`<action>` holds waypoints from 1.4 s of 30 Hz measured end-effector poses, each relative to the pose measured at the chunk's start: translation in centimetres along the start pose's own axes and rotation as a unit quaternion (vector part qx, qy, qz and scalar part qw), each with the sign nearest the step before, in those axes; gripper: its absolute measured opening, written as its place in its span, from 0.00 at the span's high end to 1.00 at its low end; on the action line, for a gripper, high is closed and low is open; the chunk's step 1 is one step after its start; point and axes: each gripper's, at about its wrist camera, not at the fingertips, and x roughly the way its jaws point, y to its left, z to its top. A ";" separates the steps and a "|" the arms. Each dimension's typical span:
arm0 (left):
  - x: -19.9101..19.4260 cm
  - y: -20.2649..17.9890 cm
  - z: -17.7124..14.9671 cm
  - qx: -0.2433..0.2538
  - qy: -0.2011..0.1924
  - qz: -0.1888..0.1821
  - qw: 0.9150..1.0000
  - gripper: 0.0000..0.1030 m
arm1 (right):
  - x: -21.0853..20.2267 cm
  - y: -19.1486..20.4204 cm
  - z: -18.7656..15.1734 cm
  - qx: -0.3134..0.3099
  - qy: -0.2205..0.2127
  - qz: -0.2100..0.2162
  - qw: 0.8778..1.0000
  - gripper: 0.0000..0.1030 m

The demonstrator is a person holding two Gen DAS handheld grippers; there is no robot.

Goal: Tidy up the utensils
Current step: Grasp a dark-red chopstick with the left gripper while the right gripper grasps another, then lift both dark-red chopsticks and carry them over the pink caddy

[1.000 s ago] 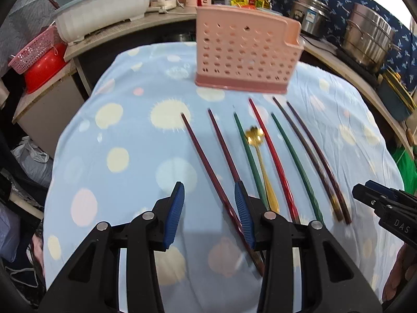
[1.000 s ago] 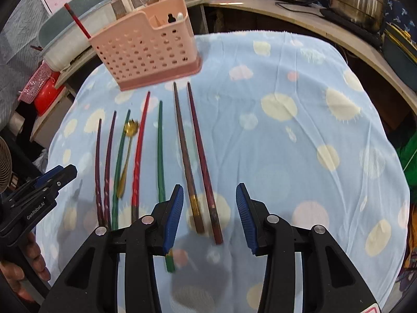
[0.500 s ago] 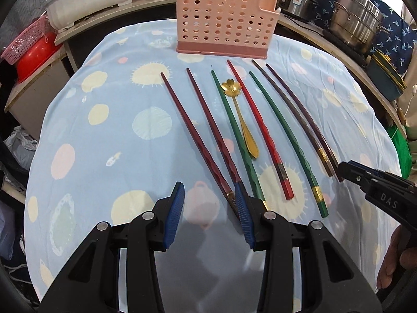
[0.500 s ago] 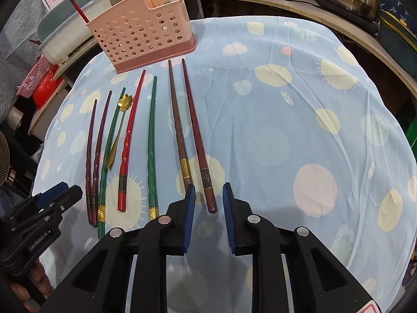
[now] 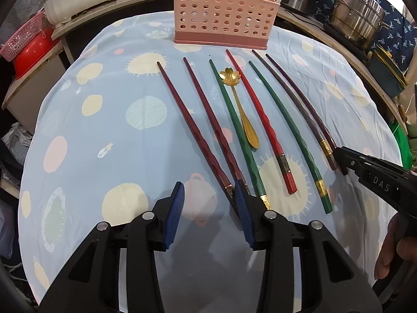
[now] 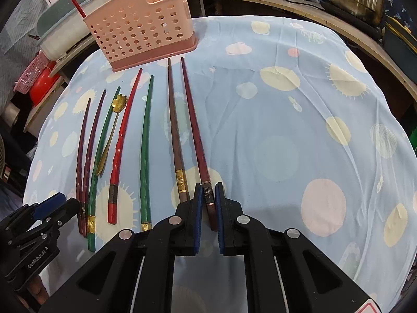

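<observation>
We work over a blue cloth (image 6: 273, 135) with the pink basket (image 6: 140, 28) at its far edge and chopsticks lying in a row before it. Our right gripper (image 6: 207, 203) is clenched on the rightmost maroon chopstick (image 6: 194, 130); next we judge it needs lifting toward the basket. Our left gripper (image 5: 208, 210) hangs released near the leftmost pair.

White letters "DAS" stand on the side of the black plastic right tongs (image 5: 378, 180). "GenRoboAI" runs in pale print along the black plastic left tongs (image 6: 34, 221). Labels on the far bottles are too small to read.
</observation>
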 end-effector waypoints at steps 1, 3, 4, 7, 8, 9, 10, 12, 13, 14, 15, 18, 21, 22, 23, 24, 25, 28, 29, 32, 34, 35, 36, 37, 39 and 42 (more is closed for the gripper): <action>0.0 -0.1 0.0 0.002 0.000 -0.001 1.000 0.63 | 0.0 0.1 0.0 -0.002 -0.001 -0.002 1.000 0.91; 0.1 -0.3 -0.1 0.005 0.002 -0.001 1.000 0.63 | 0.0 0.1 -0.1 -0.004 0.000 -0.003 1.000 0.91; 0.1 -0.3 -0.1 0.007 0.002 -0.001 1.000 0.63 | -0.1 0.1 -0.1 -0.003 0.000 -0.003 1.000 0.91; 0.3 -0.3 -0.5 0.014 0.006 0.002 1.000 0.64 | -0.1 0.1 -0.2 -0.002 0.001 -0.002 1.000 0.91; 0.2 -0.4 -0.7 0.020 0.005 0.006 1.000 0.65 | -0.2 0.2 -0.3 -0.002 0.002 -0.002 1.000 0.91; 0.2 -0.4 -0.8 0.021 0.004 0.006 1.000 0.66 | -0.2 0.2 -0.3 -0.003 0.002 -0.002 1.000 0.91; 0.1 -0.3 -1.0 0.022 0.004 0.007 1.000 0.66 | -0.2 0.2 -0.4 -0.003 0.002 -0.002 1.000 0.91; -0.1 0.0 -1.2 0.020 0.003 0.004 1.000 0.72 | -0.3 0.2 -0.5 -0.003 0.003 -0.001 1.000 0.92; -0.2 0.2 -1.3 0.018 0.003 0.003 1.000 0.73 | -0.3 0.3 -0.5 -0.004 0.003 -0.001 1.000 0.92; -0.3 0.4 -1.4 0.016 0.003 0.002 1.000 0.76 | -0.3 0.3 -0.6 -0.003 0.003 0.000 1.000 0.92; -0.4 0.7 -1.5 0.013 0.002 0.000 1.000 0.80 | -0.4 0.3 -0.7 -0.003 0.003 0.000 1.000 0.92; -0.6 1.2 -1.8 0.006 0.002 -0.003 1.000 0.87 | -0.4 0.3 -0.9 -0.002 0.002 0.001 1.000 0.92; -0.8 1.5 -2.1 0.002 0.003 -0.004 1.000 0.90 | -0.6 0.3 -1.1 0.000 0.002 0.003 1.000 0.92; -0.9 1.6 -2.2 0.001 0.003 -0.005 1.000 0.90 | -0.6 0.3 -1.1 0.001 0.002 0.004 1.000 0.92; -1.0 1.6 -2.3 0.001 0.003 -0.005 1.000 0.90 | -0.7 0.3 -1.2 0.001 0.002 0.005 1.000 0.92; -1.1 1.7 -2.4 0.000 0.002 -0.005 1.000 0.90 | -0.7 0.2 -1.3 0.002 0.003 0.006 1.000 0.92; -1.1 1.6 -2.3 0.000 0.003 -0.005 1.000 0.91 | -0.8 0.2 -1.3 0.002 0.003 0.006 1.000 0.92; -1.5 2.0 -2.5 -0.004 0.001 -0.005 1.000 0.91 | -1.1 0.1 -1.6 0.005 0.003 0.009 1.000 0.92; -1.7 2.1 -2.6 -0.005 0.000 -0.005 1.000 0.91 | -1.2 0.1 -1.7 0.006 0.003 0.010 1.000 0.93; -2.2 2.4 -2.7 -0.009 -0.004 -0.002 1.000 0.92 | -1.6 0.0 -1.9 0.009 0.000 0.012 1.000 0.93; -2.5 2.6 -2.7 -0.010 -0.008 0.000 1.000 0.92 | -2.0 0.0 -2.0 0.009 -0.003 0.013 1.000 0.93; -2.8 2.7 -2.8 -0.012 -0.010 0.001 1.000 0.92 | -2.2 0.0 -2.1 0.009 -0.004 0.014 1.000 0.93; -3.0 2.8 -2.8 -0.013 -0.013 0.002 1.000 0.92 | -2.5 0.0 -2.1 0.009 -0.006 0.014 1.000 0.93; -3.2 2.9 -2.8 -0.014 -0.015 0.002 1.000 0.92 | -2.8 0.0 -2.1 0.010 -0.009 0.015 1.000 0.93; -3.8 3.1 -2.7 -0.015 -0.023 0.006 1.000 0.93 | -3.4 -0.1 -2.1 0.011 -0.014 0.017 1.000 0.93; -4.8 3.4 -2.5 -0.016 -0.037 0.007 0.999 0.93 | -4.4 -0.3 -2.0 0.013 -0.024 0.020 0.999 0.93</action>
